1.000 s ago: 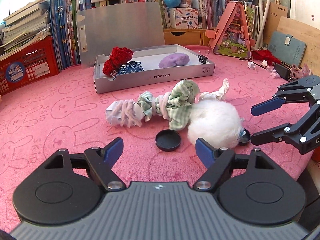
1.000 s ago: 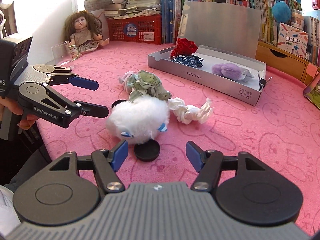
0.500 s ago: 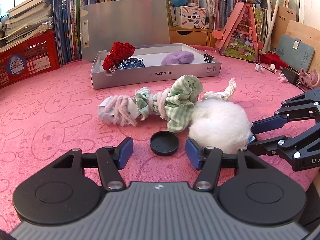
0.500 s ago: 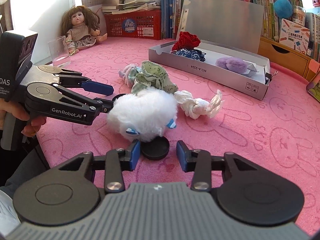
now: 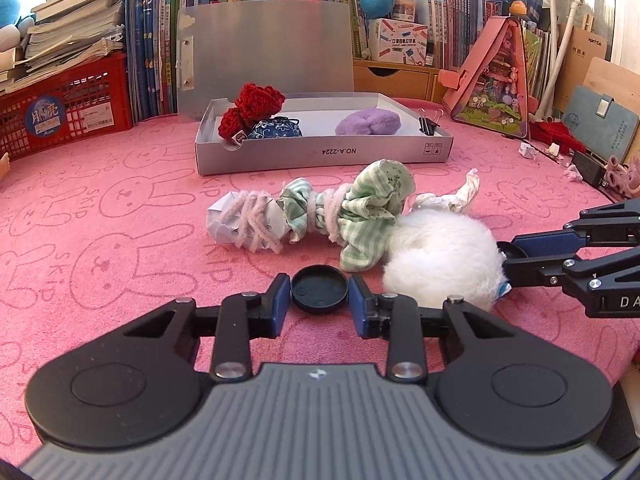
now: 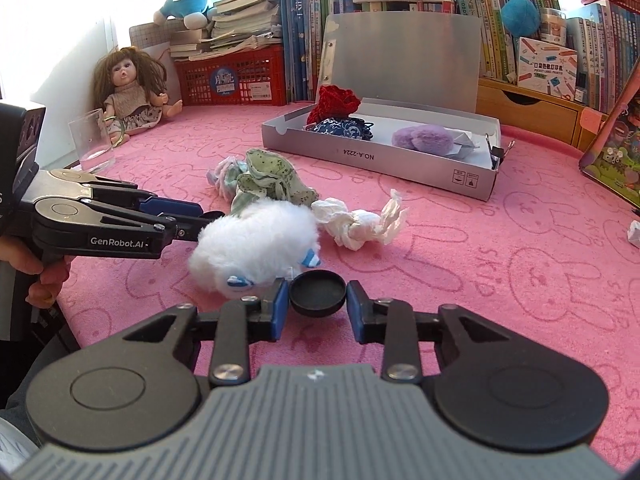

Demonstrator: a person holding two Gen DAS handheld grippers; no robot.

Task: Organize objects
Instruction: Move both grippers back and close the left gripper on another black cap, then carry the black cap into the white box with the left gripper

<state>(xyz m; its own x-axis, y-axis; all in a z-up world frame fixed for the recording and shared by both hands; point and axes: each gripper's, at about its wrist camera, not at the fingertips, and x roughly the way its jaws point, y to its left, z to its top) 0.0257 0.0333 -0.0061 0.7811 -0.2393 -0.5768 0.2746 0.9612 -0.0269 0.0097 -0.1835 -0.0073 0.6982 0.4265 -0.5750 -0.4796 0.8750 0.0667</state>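
My left gripper has closed its blue pads around a black round lid on the pink cloth; the pads stand at its sides. My right gripper stands the same way around a second black lid. A white fluffy ball lies between the two lids. Behind it lie a green checked cloth bundle tied with pink yarn and a white twisted tissue. An open grey box holds a red knit piece, a blue pouch and a purple fluffy piece.
A doll and a clear glass stand at the far left. A red crate, books and a pink toy house line the back. The table edge runs close on the right in the left wrist view.
Both grippers moved forward and down and narrowed their jaws, each from wide open to close around its black lid.
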